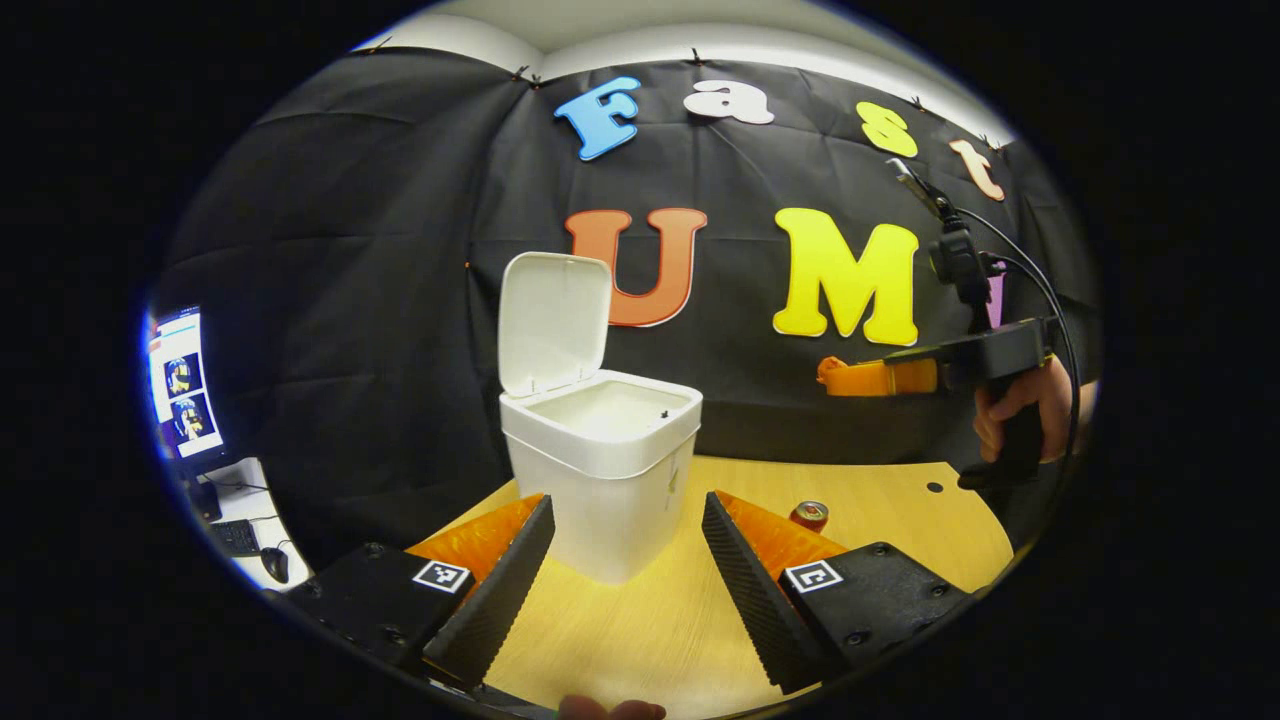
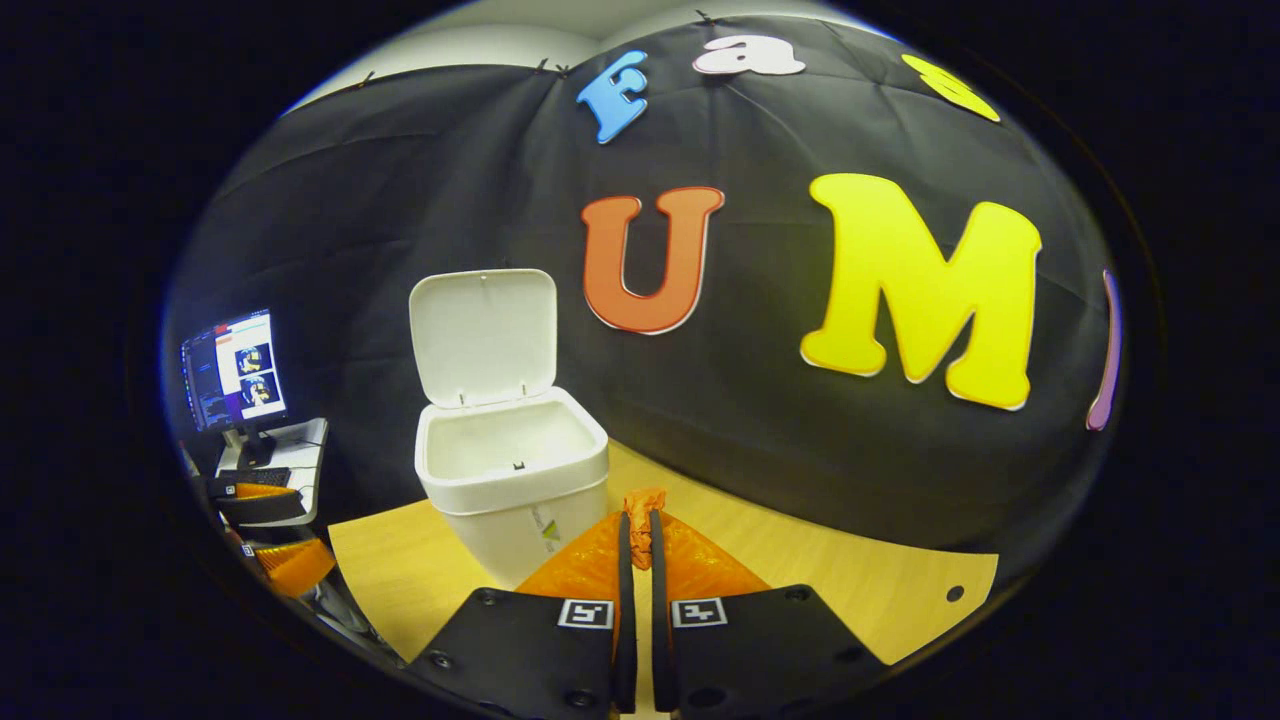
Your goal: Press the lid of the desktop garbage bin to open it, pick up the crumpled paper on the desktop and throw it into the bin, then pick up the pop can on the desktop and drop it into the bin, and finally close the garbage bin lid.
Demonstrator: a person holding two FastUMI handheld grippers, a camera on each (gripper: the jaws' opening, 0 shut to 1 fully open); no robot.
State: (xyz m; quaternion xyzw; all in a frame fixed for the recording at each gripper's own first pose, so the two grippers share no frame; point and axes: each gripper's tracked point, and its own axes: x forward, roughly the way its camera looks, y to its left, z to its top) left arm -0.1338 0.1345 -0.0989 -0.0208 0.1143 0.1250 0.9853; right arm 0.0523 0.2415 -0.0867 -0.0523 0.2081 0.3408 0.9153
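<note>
A: In your left gripper view, where is the bin?

B: The white garbage bin (image 1: 600, 470) stands on the wooden desktop (image 1: 880, 510), straight ahead at twelve o'clock from your left gripper (image 1: 625, 560). Its lid (image 1: 553, 320) is up, nearly upright, hinged at the back edge. The inside looks pale and I cannot tell if anything lies in it.

A: And how are your left fingers?

B: They are spread wide and hold nothing. The bin's lower part shows between them, but they do not touch it.

A: The pop can?

B: The pop can (image 1: 809, 515) is on the desktop at about two o'clock from your left gripper, beside the right finger in the picture. It seems to stand upright, though it is small there.

A: Where is your right gripper?

B: In the left gripper view it is up at three o'clock, held by your hand (image 1: 1020, 410), well above the desktop and to the right of the bin. In the right gripper view, the right gripper (image 2: 640, 525) has its fingers almost together with just a thin gap, nothing between them. The bin is at eleven o'clock from it, near the tips but apart. A monitor (image 2: 235, 370) stands far at nine o'clock.
</note>
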